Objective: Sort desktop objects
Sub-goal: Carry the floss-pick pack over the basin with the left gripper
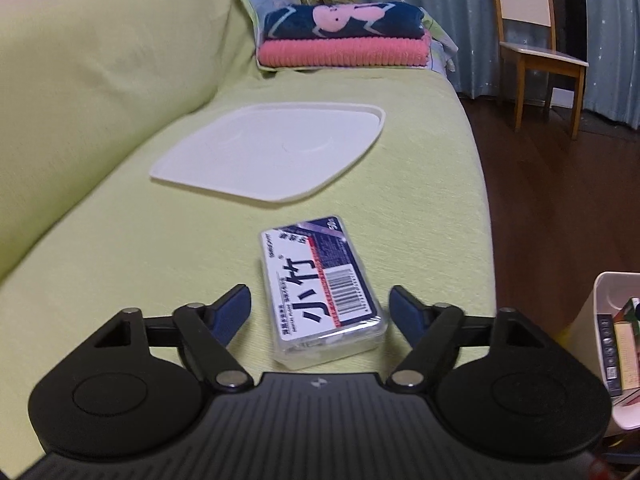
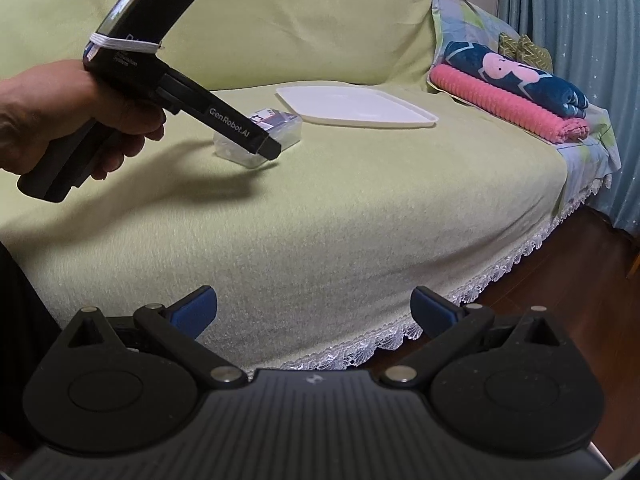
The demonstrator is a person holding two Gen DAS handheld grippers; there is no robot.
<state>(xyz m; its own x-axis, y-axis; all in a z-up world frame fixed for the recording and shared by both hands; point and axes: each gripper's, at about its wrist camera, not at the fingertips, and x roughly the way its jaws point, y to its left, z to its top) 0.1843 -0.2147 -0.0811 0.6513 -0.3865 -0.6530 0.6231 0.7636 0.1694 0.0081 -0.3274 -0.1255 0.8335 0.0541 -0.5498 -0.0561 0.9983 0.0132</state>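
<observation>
The left tool [image 1: 320, 312] is spread wide with its blue fingertips [image 1: 236, 308] on both sides of a clear plastic box [image 1: 320, 292] lying on the green sofa cover [image 1: 160, 240], a white lid [image 1: 272, 152] flat beyond it, folded towels [image 1: 344, 36] farther back.

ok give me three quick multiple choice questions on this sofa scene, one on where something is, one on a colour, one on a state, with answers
1. Where does the clear plastic box lie?
A. on the white lid
B. on the green sofa cover, nearer the camera than the white lid
C. on the chair

2. What colour is the lower folded towel?
A. pink
B. yellow
C. black

3. How does the left tool stand?
A. shut on the box
B. shut on nothing
C. open, a finger on each side of the box

Answers: 1 B, the box rests on the green sofa cover, apart from the white lid. 2 A, pink under the navy towel. 3 C, gaps show between fingers and box.
</observation>
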